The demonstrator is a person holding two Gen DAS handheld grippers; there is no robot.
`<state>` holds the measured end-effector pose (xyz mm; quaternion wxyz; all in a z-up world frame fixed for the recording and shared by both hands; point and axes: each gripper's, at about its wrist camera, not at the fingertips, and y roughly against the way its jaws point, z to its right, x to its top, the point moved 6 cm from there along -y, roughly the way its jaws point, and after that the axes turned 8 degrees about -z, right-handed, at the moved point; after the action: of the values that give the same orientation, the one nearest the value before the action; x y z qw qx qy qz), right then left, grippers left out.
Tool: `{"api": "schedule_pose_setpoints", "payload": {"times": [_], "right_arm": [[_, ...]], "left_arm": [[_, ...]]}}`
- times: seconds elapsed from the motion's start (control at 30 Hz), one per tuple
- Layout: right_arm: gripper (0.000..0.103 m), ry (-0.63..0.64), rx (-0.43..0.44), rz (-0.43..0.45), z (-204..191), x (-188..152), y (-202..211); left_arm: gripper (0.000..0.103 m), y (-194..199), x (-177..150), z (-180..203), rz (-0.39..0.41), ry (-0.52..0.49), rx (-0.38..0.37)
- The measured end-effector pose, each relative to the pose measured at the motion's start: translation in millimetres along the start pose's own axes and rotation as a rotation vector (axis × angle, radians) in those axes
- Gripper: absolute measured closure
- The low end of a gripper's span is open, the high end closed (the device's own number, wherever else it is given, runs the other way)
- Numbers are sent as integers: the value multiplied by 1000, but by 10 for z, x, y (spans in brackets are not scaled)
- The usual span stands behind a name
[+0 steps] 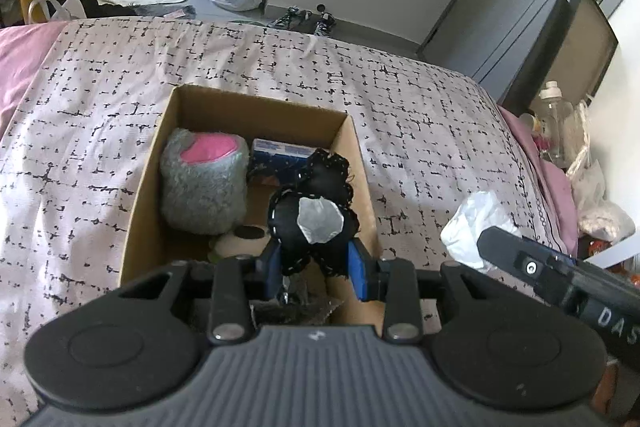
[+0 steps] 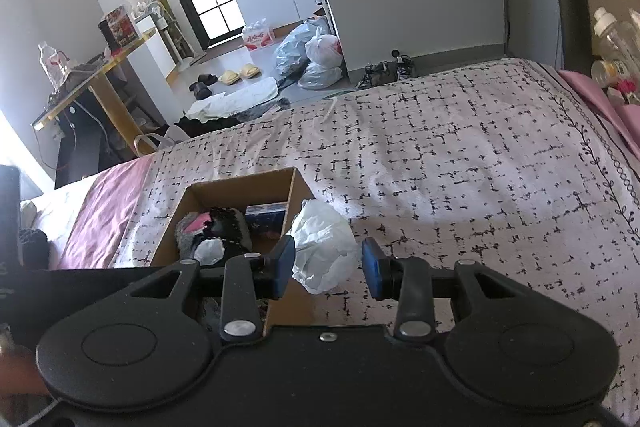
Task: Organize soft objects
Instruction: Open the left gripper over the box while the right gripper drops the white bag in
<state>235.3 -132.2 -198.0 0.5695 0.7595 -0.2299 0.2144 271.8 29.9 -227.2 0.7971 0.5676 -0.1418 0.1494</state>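
A cardboard box [image 1: 144, 187] stands on the patterned bedspread. In it lie a grey fuzzy object with a pink patch [image 1: 204, 175] and a blue packet [image 1: 280, 151]. My left gripper [image 1: 316, 263] hangs over the box, shut on a black stitched soft toy with a white patch [image 1: 316, 215]. A crumpled white plastic bag [image 2: 324, 251] lies on the bed just right of the box [image 2: 236, 187]. My right gripper [image 2: 328, 267] is open, its fingers either side of the bag's near edge, not touching it. The bag also shows in the left wrist view [image 1: 476, 227].
The bedspread [image 2: 460, 155] stretches wide to the right and behind the box. Pink sheet [image 2: 104, 211] lies at the left. Bottles [image 1: 556, 115] stand past the bed's right edge. Bags and slippers [image 2: 312, 55] lie on the floor beyond the bed.
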Motion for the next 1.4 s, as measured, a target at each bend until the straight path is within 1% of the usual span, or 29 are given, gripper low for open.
{"api": "schedule_pose_setpoints", "payload": {"times": [0.1, 0.2, 0.23, 0.27, 0.33, 0.4, 0.47, 0.5, 0.6, 0.7, 0.83, 0.9, 1.1, 1.17, 1.2, 1.23, 1.3, 1.4], "right_arm": [[66, 4, -10, 0, -60, 24, -44], [66, 0, -19, 0, -98, 42, -84], [66, -1, -21, -1, -109, 48, -99], [66, 0, -21, -3, -117, 52, -115], [66, 4, -19, -3, -143, 68, -134], [66, 9, -15, -4, -173, 83, -155], [66, 12, -7, -4, -197, 93, -184], [66, 14, -5, -8, -215, 99, -209], [66, 22, -1, -15, -263, 115, -276], [66, 39, 7, -14, -341, 153, -340], [66, 55, 13, -14, -438, 203, -422], [66, 61, 19, -15, -485, 228, -468], [65, 79, 33, -31, -589, 284, -585], [63, 86, 56, -36, -616, 288, -593], [55, 88, 74, -42, -628, 285, -591], [45, 82, 83, -42, -621, 282, -575], [33, 58, 86, -33, -574, 273, -519], [32, 39, 84, -32, -499, 238, -443]], "left_arm": [[69, -80, 34, -14, -16, 41, -15], [68, -157, 57, 12, -28, 45, -31], [63, -160, 67, 7, -21, 47, -27], [62, -159, 88, -15, -16, 61, -24], [52, -143, 127, -83, -13, 98, -27], [50, -98, 171, -183, 8, 127, -30], [49, -72, 200, -268, 19, 140, -3], [48, -66, 205, -324, 17, 150, 18], [48, -61, 194, -427, 10, 165, 49], [48, -57, 162, -474, 8, 150, 60], [42, -63, 108, -489, -6, 134, 68], [41, -52, 93, -489, -9, 129, 69], [38, -3, 86, -484, 6, 123, 73], [38, -5, 83, -487, 7, 117, 75], [38, -7, 82, -483, 7, 112, 76], [37, -10, 77, -485, 7, 109, 81], [37, -13, 69, -490, 0, 110, 86], [37, 13, 88, -507, -12, 127, 61]]}}
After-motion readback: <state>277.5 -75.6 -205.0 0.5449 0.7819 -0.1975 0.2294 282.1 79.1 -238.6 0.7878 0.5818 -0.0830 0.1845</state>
